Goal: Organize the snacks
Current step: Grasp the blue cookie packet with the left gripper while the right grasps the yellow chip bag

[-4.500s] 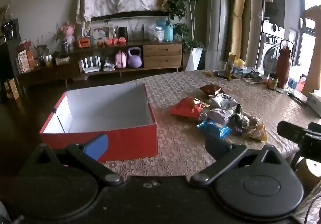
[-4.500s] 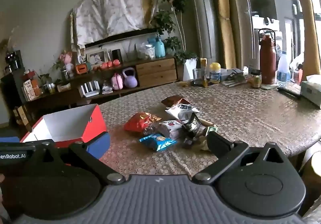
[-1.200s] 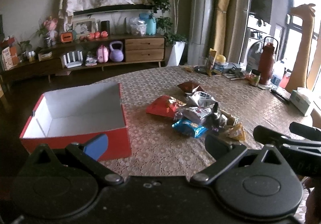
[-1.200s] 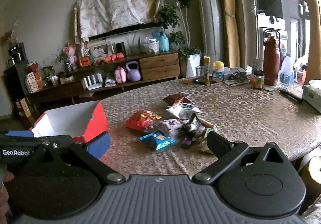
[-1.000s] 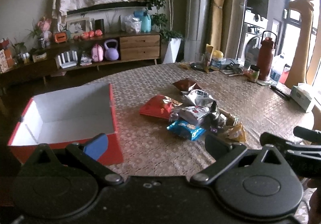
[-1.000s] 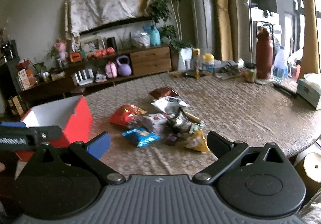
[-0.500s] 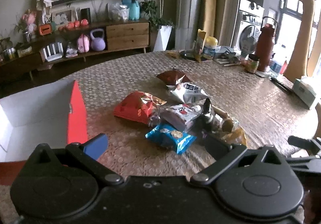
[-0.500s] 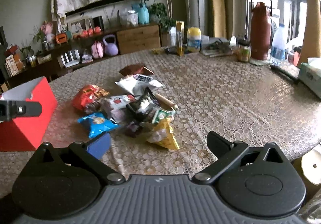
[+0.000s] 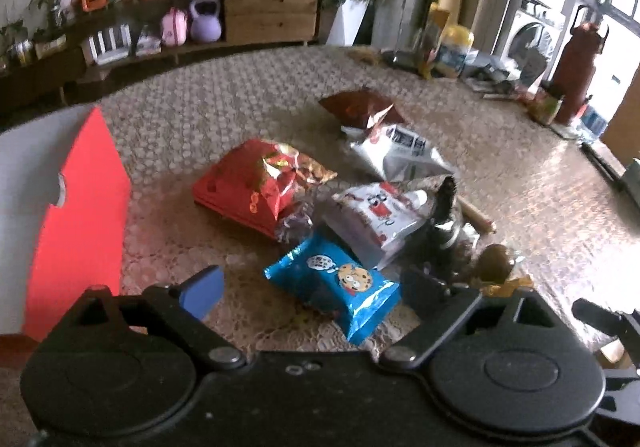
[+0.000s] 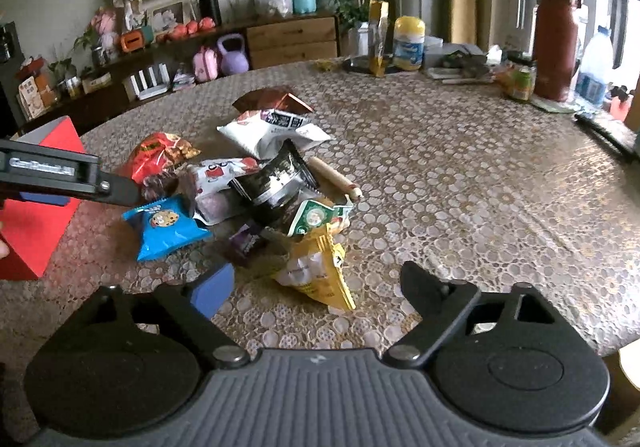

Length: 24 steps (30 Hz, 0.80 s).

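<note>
Both tools spread wide and empty: left gripper (image 9: 310,287) poised low over the blue cookie packet (image 9: 334,285), right gripper (image 10: 316,281) poised just short of the yellow packet (image 10: 316,271), neither pack touched so far as can be told. Judged as the reach-in stage of the sorting, with no snack in the box yet in view. Lying just beyond the blue packet, a white pouch with red print (image 9: 376,219), half over a small crumpled purple wrapper (image 9: 294,225) and beside a black foil bag (image 10: 274,179) standing up out of the heap. To the left of those, a red chip bag (image 9: 256,185), flat on the patterned tablecloth (image 10: 460,183). Farther back, a white-and-black pouch (image 9: 400,151) overlapping a brown bag (image 9: 356,107). Off at the left edge, the red box (image 9: 76,199), open side up, white inside, well apart from the pile. Next, probably: lower over the nearest pack, close on its puffed middle or crimped edge without dragging neighbours, lift clear, carry left to the box. Foil likely slippery and springy, so a firm pinch needed. At the far rim of the table, bottles, jars and a maroon flask (image 10: 554,35), not part of the job.
</note>
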Available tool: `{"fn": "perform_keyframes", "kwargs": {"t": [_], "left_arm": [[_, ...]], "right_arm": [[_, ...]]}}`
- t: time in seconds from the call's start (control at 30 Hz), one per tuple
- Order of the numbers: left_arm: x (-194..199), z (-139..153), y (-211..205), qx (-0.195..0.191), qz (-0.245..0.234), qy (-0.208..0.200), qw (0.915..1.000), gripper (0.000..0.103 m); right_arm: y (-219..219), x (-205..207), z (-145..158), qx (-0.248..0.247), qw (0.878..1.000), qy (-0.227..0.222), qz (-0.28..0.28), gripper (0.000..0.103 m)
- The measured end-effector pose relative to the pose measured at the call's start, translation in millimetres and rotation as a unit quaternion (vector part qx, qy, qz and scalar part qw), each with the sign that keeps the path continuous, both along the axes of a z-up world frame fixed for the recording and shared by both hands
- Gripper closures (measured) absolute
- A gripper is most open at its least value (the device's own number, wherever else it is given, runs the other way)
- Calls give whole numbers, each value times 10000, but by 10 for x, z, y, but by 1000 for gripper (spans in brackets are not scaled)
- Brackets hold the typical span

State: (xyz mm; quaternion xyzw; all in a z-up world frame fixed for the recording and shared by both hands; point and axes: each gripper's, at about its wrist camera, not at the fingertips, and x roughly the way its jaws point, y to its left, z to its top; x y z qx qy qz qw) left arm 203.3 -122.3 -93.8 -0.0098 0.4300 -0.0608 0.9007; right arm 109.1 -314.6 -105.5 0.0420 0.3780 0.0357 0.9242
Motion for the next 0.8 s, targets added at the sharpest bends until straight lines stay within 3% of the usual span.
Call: {"fn": "perform_keyframes", "kwargs": {"t": [0.23, 0.3, 0.43, 0.8], "left_arm": [[222, -212, -104, -81, 72, 336, 9994, 19], [267, -253, -132, -101, 94, 423, 9990, 21], [325, -325, -182, -68, 84, 493, 9987, 24], [376, -382, -160, -348, 137, 629, 9973, 36]], "right_arm": [[0, 156, -122, 107, 9998, 149, 21, 25], [12, 190, -146, 123, 9997, 193, 24, 31], [27, 246, -187, 153, 9996, 231, 11, 33], [40, 272, -228, 235, 9992, 324, -99, 58]]}}
